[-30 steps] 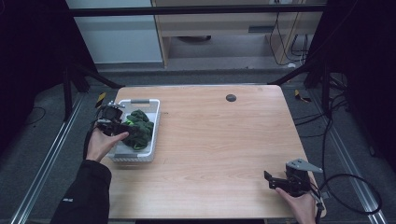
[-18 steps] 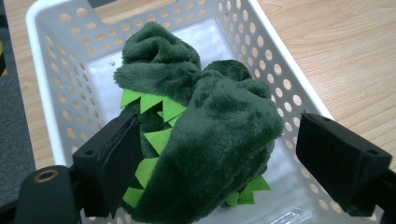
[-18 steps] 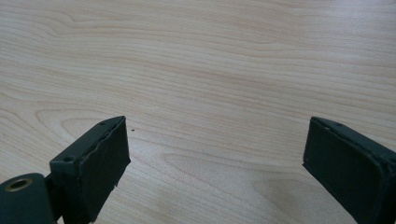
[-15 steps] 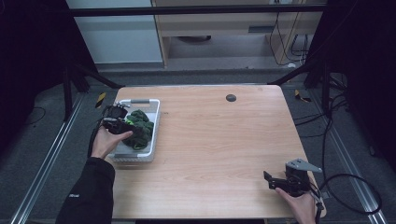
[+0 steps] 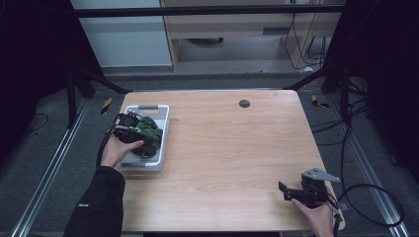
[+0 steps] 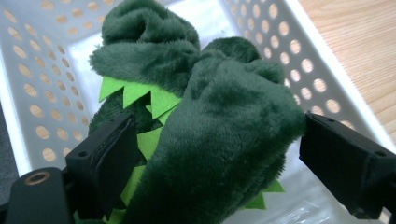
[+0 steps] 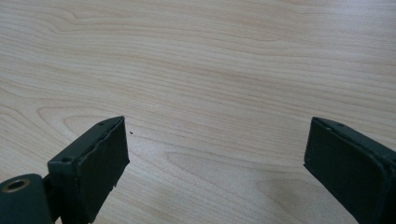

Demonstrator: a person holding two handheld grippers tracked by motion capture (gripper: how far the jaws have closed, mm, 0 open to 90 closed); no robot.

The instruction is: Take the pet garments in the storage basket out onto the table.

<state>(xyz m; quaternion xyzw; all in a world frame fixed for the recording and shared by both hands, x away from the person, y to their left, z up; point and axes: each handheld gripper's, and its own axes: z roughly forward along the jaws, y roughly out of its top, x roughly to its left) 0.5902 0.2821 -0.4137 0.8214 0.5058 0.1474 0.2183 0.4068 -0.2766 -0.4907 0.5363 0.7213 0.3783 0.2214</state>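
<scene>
A dark green plush toy [image 6: 219,121] with bright green felt spikes lies bunched up in a white perforated basket [image 5: 159,129], which stands at the table's nine o'clock edge in the high view, its long side running toward twelve o'clock. In the left gripper view the toy's thick plush limb fills the space between the two black jaws: the left jaw presses into the felt spikes and fur, while the right jaw stands just beside the fur at three o'clock, and whether it touches cannot be told. The jaws are set wide, so the left gripper [image 6: 205,154] brackets the toy without a firm pinch showing; the basket's holed walls rise behind the toy toward twelve o'clock, with a strip of wooden table at the upper right. In the high view the left gripper [image 5: 127,127] sits over the basket's nine o'clock rim, held by the person's left hand [image 5: 117,150], a dark sleeve [image 5: 96,207] trailing down to six o'clock. The toy [image 5: 148,136] shows there as a dark green heap inside the basket. Well apart, near the table's five o'clock corner, the right gripper [image 5: 282,190] is held low over the bare wooden table [image 5: 232,158] by the right hand [image 5: 316,219], with its jaws pointing toward nine o'clock. In the right gripper view its jaws gape wide with nothing between them but wood grain. A small dark round spot [image 5: 244,103] lies on the table toward twelve o'clock.
</scene>
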